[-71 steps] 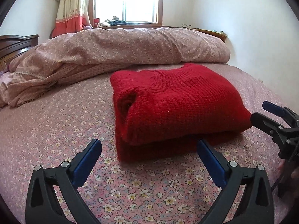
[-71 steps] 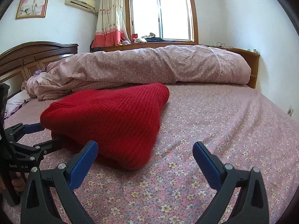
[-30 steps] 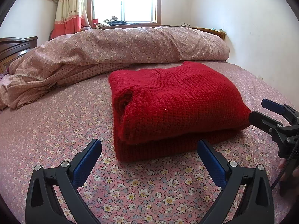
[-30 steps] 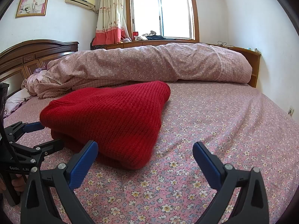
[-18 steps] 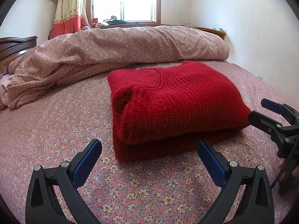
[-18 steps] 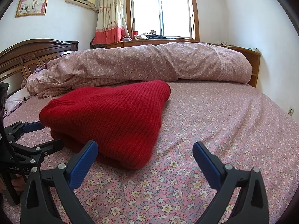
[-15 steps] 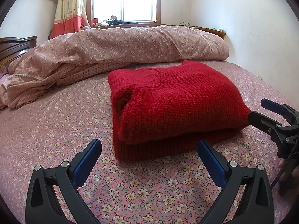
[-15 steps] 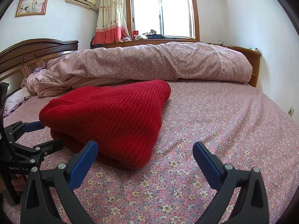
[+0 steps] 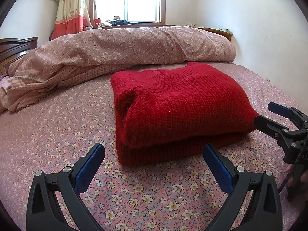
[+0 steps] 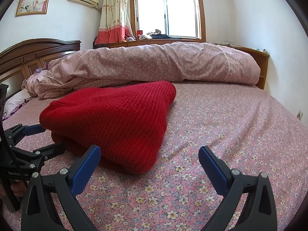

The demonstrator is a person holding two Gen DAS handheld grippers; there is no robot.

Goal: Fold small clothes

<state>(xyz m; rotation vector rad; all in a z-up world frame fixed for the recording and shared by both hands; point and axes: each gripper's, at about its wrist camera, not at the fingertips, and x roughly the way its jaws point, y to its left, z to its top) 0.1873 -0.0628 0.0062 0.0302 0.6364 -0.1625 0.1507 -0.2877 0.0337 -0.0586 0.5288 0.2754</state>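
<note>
Sweater (image 9: 179,107) sits folded in a neat red stack on the flowery bed (image 9: 57,134), near the quilt (image 9: 125,48); left gripper (image 9: 154,161) and right gripper (image 10: 149,159) are both spread wide and empty, close beside it. Folding looks done, I think; pull both straight back, so no finger snags the wool.

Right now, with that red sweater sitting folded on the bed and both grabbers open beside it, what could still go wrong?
The red sweater is folded in thick, puffy layers, and its front edge shows a gap, so a nudge might spring it open. The right gripper has one finger very near the sweater's corner; closing its jaws there could snag the knit. The left gripper is wide open and low over the floral sheet, so it might catch sheet instead.
</note>
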